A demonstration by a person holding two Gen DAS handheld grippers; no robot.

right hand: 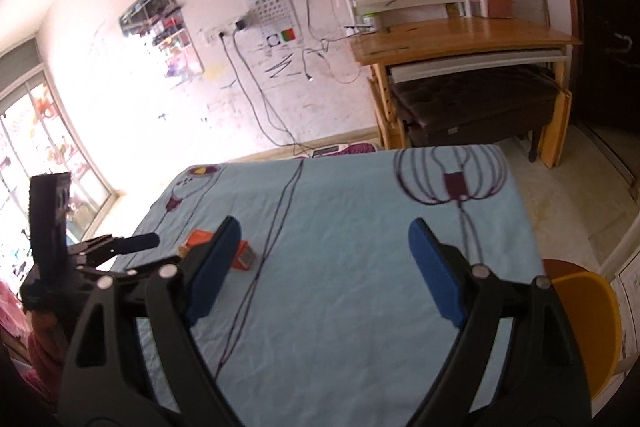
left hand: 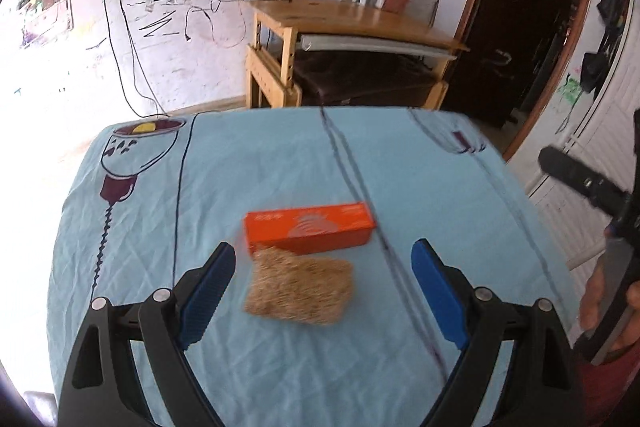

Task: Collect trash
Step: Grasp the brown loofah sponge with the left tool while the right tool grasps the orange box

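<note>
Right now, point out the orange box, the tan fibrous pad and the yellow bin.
orange box (left hand: pixel 310 229), left wrist view, on its front long face.
tan fibrous pad (left hand: pixel 300 287), left wrist view, on its middle.
yellow bin (right hand: pixel 586 323), right wrist view, on its side wall.

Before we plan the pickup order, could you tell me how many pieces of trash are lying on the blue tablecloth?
2. The orange box lies mid-table; the tan fibrous pad sits just in front of it, touching it, between the open left gripper's fingers. Others may be out of view.

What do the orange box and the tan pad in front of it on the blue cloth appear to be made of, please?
Orange box: probably printed cardboard, with flat faces, sharp edges and a matte to slight sheen. Tan pad: looks like coarse, matte fibre, perhaps a loofah-type scrubber or straw, judging by its bristly, fuzzy surface; motion blur leaves this uncertain. Blue cloth: woven fabric, finely wrinkled.
</note>
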